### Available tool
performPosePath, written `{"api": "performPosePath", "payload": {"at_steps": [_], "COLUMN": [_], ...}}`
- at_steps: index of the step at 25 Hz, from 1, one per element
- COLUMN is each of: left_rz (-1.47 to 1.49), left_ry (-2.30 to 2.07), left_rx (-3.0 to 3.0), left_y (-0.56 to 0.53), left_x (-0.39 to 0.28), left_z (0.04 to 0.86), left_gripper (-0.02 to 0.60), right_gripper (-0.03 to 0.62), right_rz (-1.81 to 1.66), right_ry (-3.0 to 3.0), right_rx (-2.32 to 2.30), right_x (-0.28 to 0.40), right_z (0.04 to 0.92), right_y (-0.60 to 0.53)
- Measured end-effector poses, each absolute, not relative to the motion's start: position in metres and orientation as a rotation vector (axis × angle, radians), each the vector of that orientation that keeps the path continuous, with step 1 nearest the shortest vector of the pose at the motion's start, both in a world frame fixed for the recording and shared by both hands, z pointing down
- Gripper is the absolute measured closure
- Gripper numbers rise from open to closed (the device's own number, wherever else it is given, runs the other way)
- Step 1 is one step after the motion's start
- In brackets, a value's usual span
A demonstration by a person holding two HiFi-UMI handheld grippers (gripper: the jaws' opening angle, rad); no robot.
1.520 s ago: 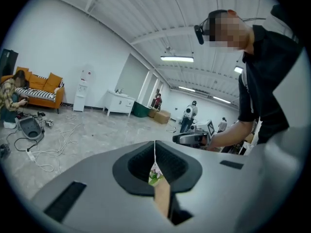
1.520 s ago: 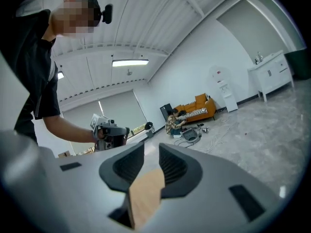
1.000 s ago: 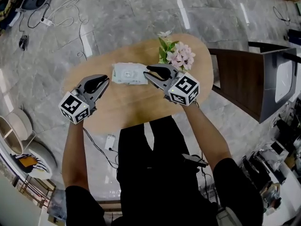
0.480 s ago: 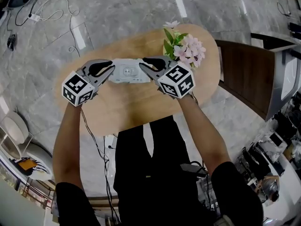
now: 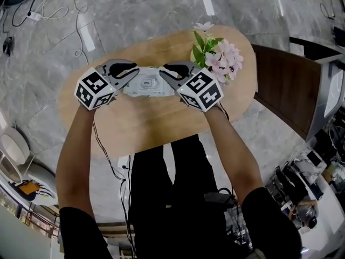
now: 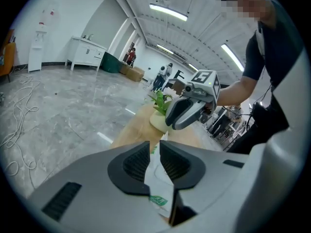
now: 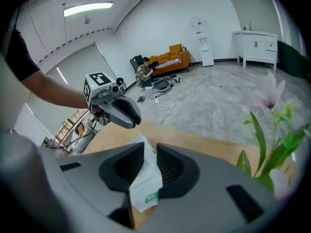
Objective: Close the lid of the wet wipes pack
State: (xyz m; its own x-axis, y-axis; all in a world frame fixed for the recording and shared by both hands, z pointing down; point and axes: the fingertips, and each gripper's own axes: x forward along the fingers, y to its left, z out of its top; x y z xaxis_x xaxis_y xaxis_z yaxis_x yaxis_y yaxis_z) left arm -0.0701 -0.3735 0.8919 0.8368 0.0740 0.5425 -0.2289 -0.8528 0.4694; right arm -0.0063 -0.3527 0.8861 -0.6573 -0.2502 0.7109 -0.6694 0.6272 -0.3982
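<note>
The white wet wipes pack (image 5: 146,83) is over the oval wooden table (image 5: 140,120), held by both ends. My left gripper (image 5: 131,72) is shut on its left end flap, my right gripper (image 5: 166,73) on its right end flap. A small rectangular lid (image 5: 145,82) shows on the pack's top; whether it lies flat is too small to tell. In the left gripper view, the left gripper (image 6: 154,149) pinches the thin white flap of the pack (image 6: 158,183), with the right gripper (image 6: 187,111) beyond. The right gripper view shows the right gripper (image 7: 149,154) pinching the pack (image 7: 144,181).
A bunch of pink flowers with green leaves (image 5: 218,58) stands at the table's far right, close to my right gripper. A dark wooden cabinet (image 5: 285,90) is to the right of the table. Cables (image 5: 54,9) lie on the grey floor beyond.
Both grippers moved forward from the table's near side to the pack's two ends and shut on its end flaps.
</note>
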Motion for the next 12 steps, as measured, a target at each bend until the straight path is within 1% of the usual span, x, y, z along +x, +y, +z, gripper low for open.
{"api": "performPosePath", "payload": {"at_steps": [9, 12], "left_rz": [0.814, 0.83], "left_ry": [-0.041, -0.025], "left_rx": [2.474, 2.469], "left_y": [-0.369, -0.366], "left_x": [-0.063, -0.063], "left_z": [0.905, 0.908], "left_gripper": [0.509, 0.524], "right_gripper": [0.51, 0.522], "right_rz": [0.843, 0.838], "right_ry": [-2.192, -2.192], "right_rx": [0.639, 0.624], "right_x": [-0.008, -0.008], "right_z": [0.902, 0.905], "right_y": [-0.346, -0.346]}}
